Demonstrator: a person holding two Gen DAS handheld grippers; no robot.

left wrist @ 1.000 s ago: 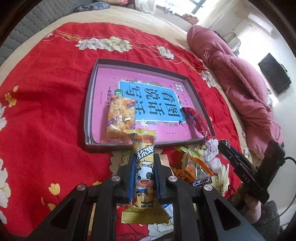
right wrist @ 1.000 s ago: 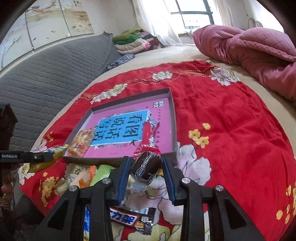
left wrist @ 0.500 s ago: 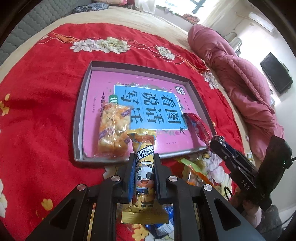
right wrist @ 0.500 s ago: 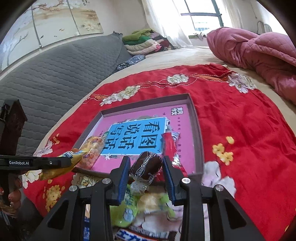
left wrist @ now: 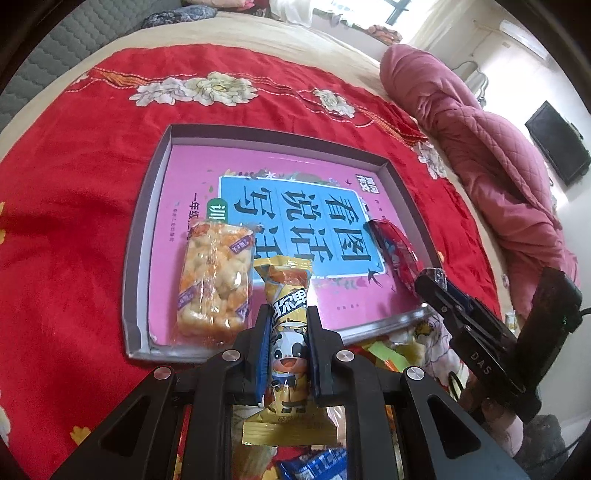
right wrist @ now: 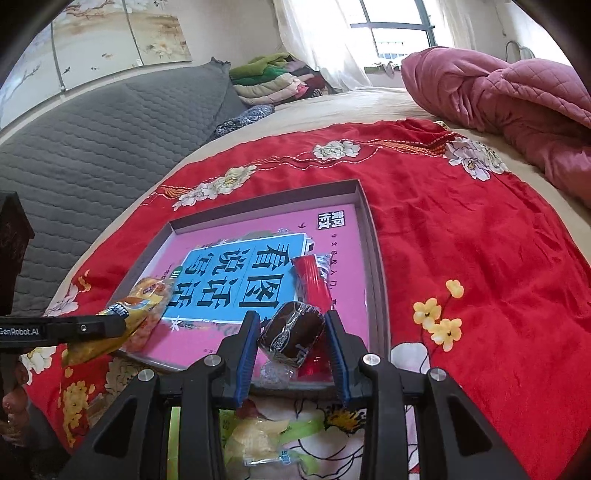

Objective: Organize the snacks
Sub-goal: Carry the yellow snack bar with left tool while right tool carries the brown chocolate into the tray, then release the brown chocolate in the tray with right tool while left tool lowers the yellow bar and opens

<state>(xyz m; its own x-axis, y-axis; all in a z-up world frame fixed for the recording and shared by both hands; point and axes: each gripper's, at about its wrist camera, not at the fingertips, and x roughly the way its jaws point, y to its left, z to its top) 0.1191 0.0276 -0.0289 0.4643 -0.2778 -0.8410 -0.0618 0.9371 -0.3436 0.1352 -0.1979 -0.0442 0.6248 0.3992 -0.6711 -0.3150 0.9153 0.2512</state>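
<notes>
My left gripper [left wrist: 286,334] clamps a yellow cow-print snack packet [left wrist: 288,328] over the shallow grey cardboard tray's [left wrist: 142,236] near edge; my right gripper [right wrist: 293,341] grips a dark brown clear-wrapped cake [right wrist: 291,332] above the tray's right corner.

- A bed [right wrist: 369,107] fills the room, covered by a beige sheet.
- Over it lies a red cloth [left wrist: 74,192] printed with white peonies and small yellow flowers.
- A pink quilted duvet [right wrist: 509,99] is bunched along the bed's far right side.
- A grey quilted headboard [right wrist: 92,140] rises at the left, under a wall panel [right wrist: 103,40] painted with blossom branches.
- Folded clothes [right wrist: 273,79] in greens, creams and pinks are stacked at the far end of the bed.
- A window [right wrist: 395,33] with sheer white curtains lets in bright daylight.
- A dark flat screen [left wrist: 557,147] hangs on the white wall at the right.
- An air conditioner [left wrist: 521,33] sits high on that wall.
</notes>
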